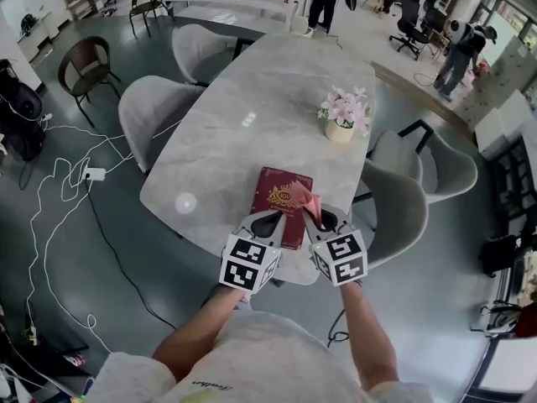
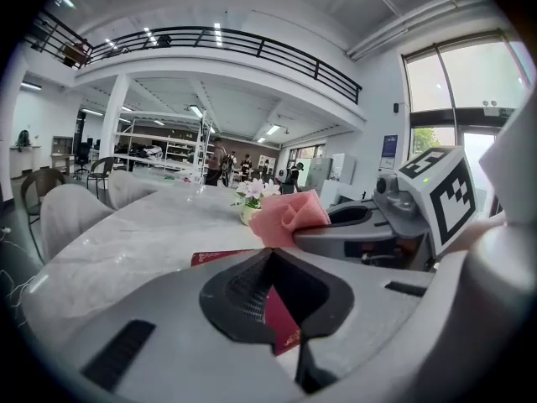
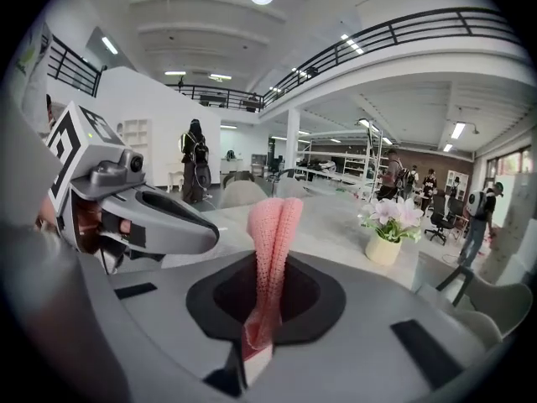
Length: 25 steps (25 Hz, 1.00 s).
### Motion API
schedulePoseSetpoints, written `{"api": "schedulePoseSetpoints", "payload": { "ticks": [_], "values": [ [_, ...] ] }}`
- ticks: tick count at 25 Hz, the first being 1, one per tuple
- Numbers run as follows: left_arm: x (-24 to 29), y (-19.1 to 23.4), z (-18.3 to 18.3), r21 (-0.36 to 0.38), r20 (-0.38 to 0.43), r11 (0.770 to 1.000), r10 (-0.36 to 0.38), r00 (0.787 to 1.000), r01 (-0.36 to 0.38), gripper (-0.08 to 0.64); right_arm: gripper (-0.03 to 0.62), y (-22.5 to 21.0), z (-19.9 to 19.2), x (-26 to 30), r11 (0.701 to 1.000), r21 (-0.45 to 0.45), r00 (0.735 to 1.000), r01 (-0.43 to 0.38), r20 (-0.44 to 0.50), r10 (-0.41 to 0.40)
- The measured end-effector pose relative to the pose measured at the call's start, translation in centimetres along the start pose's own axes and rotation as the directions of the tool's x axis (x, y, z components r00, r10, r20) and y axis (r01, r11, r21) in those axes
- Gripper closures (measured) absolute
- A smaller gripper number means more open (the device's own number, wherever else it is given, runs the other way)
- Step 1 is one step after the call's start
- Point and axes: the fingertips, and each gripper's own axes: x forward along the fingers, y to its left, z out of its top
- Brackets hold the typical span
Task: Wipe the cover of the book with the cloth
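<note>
Cloth (image 1: 302, 198) in right gripper (image 1: 315, 217) above book (image 1: 275, 193)

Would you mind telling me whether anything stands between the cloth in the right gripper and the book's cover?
Nothing visible does. The cloth, clamped in the right gripper, is over the right side of the book; the left gripper grips its near left edge, aside from the cloth.

a flower pot (image 1: 340, 129) stands on the marble table (image 1: 226, 133), chairs (image 1: 151, 112) around.
</note>
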Motion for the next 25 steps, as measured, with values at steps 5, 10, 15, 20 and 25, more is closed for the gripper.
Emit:
{"api": "schedulePoseSetpoints", "payload": {
  "ticks": [5,10,15,20,25],
  "values": [
    [2.1,2.4,-0.1,-0.01,-0.026,1.0,-0.018,1.0,0.017,0.554,0.574,-2.7,-0.8,3.6,0.998,-0.057,0.997,0.02,-0.068,-0.024],
    [4.2,4.4,-0.2,-0.014,-0.051,0.999,-0.041,0.998,0.04,0.554,0.574,-4.5,-1.7,7.2,0.993,-0.117,0.989,0.022,-0.145,-0.039],
    [5.8,5.7,-0.8,0.007,-0.07,0.998,-0.065,0.995,0.066,0.554,0.574,-5.9,-2.8,10.3,0.985,-0.174,0.975,0.023,-0.214,-0.06],
    [7.0,6.5,-1.5,0.009,-0.104,0.995,-0.095,0.99,0.097,0.554,0.574,-6.9,-3.6,12.3,0.981,-0.19,0.962,0.034,-0.259,-0.083],
    [7.5,6.9,-1.7,-0.003,-0.111,0.994,-0.111,0.988,0.111,0.554,0.574,-6.6,-5.5,13.5,0.983,-0.186,0.947,0.013,-0.313,-0.072]
  ]
}}
